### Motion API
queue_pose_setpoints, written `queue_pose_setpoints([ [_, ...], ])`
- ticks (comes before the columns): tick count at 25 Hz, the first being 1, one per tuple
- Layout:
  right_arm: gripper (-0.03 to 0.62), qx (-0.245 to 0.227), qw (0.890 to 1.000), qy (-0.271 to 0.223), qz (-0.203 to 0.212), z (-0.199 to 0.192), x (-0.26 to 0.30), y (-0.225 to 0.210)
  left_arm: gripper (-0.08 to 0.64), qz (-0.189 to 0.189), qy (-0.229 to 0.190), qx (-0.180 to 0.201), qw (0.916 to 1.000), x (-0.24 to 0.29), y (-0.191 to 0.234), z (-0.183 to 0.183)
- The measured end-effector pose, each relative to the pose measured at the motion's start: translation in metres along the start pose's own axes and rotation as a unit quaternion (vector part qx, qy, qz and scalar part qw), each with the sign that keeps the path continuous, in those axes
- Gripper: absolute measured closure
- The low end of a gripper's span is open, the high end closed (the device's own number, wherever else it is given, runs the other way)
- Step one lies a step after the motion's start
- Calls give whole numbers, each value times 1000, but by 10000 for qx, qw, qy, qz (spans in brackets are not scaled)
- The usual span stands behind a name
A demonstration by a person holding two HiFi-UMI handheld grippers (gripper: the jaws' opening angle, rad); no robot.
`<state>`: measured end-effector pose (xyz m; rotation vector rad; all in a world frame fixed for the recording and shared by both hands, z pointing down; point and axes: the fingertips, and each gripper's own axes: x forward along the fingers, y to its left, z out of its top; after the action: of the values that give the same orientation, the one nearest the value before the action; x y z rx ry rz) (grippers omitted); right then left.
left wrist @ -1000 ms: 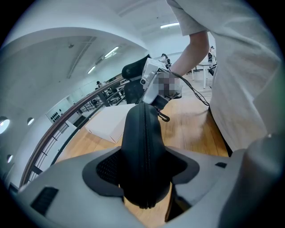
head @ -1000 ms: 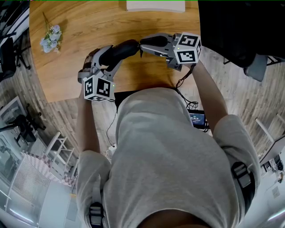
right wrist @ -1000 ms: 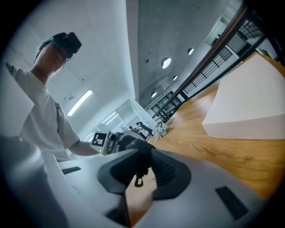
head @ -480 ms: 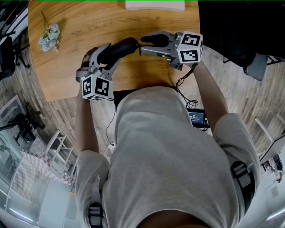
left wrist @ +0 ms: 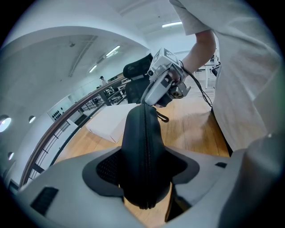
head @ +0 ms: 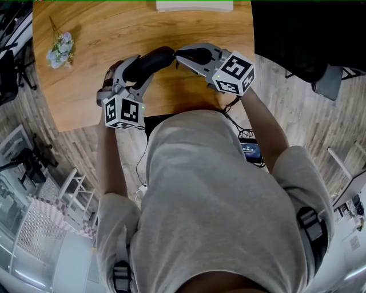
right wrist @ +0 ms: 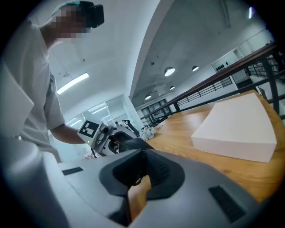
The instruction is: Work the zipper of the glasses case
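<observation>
A black zippered glasses case is held above the wooden table with my left gripper shut around its middle. In the left gripper view the case stands between the pads, zipper line facing the camera. My right gripper meets the case's far end. Its jaws have just been closing and now stand nearly together on the small zipper pull. A small loop hangs from that end of the case.
A white flat box lies at the table's far edge. A small sprig of pale flowers rests at the far left. The table's near edge runs just in front of the person's body. A cable and a small device lie on the floor.
The right gripper has rolled, its marker cube turning, and shifted slightly left against the case's end. The left gripper and the case have stayed put.
</observation>
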<state>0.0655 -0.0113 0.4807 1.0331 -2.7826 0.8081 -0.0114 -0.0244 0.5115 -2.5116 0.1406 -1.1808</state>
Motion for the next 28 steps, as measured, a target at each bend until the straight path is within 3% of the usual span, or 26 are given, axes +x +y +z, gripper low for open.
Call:
queue_pose_setpoints([
  [4,549,179,9997,65,119,-2,-2,-1,275,-49,30,3,10000,2,-3,0],
  [8,549,1070,9929,-112,509,-4,-3,-1,275,-112,35,-84,9999,7,-7,-5],
  [10,551,1290,9900,-105,554,-7,-4,-3,275,-166,119,-92,9997,11,-12,-9],
  [18,566,858,9949,530,88,-32,1,-13,276,-301,472,-415,9976,30,-32,-24],
  [23,568,66,9943,1001,-362,-48,5,-15,278,-368,717,-615,9948,42,-42,-33],
  [28,568,253,9928,1062,-495,-57,8,-17,280,-358,916,-858,9914,50,-50,-41],
])
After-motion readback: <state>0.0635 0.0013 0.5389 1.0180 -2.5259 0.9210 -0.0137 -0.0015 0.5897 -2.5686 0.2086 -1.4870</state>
